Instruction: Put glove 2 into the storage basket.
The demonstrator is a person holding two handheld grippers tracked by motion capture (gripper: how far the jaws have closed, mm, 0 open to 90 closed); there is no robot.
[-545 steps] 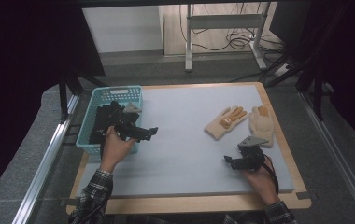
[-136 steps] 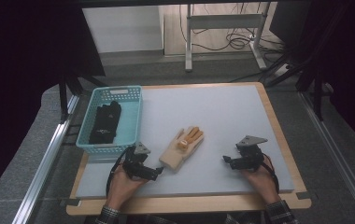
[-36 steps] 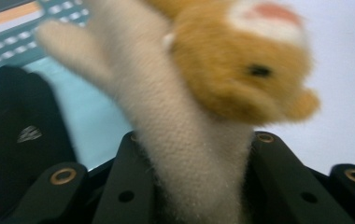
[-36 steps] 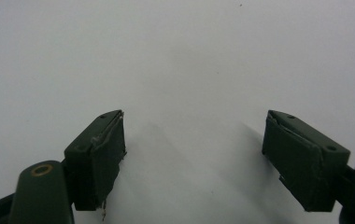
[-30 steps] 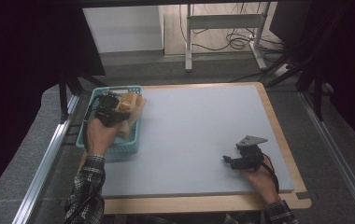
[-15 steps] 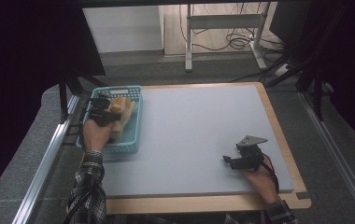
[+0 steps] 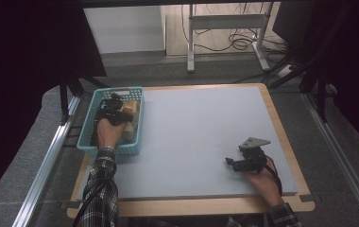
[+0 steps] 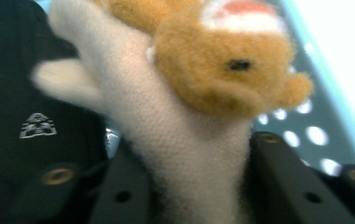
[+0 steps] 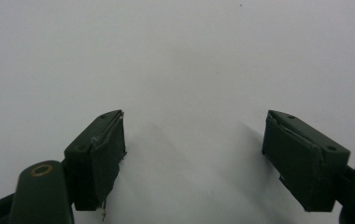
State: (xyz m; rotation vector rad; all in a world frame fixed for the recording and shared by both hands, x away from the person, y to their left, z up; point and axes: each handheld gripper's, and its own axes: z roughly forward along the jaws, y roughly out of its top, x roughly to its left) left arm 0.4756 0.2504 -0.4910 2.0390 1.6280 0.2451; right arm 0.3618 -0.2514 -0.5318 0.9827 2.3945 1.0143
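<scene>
A cream and tan plush glove (image 8: 185,126) stands between the jaws of my left gripper (image 8: 189,186), which have just been opening; its cuff fills the gap and looks unsqueezed. From above, the left gripper (image 7: 119,107) is down inside the teal basket (image 7: 86,144), with the glove (image 7: 130,110) at its tip. Beside the glove lies a black glove (image 8: 26,116) with a small white logo. My right gripper (image 7: 230,163) rests on the grey mat at the near right. In its own view the right gripper (image 9: 194,154) is open with nothing between the jaws.
The basket's perforated wall (image 8: 306,135) is close on the right of the left gripper view. The grey mat (image 7: 201,123) covers a wooden table top (image 7: 286,132). A metal rail (image 7: 45,161) runs along the left side.
My left hand has sunk lower into the basket with the plush glove and come a little nearer the person. The right hand has not moved.
</scene>
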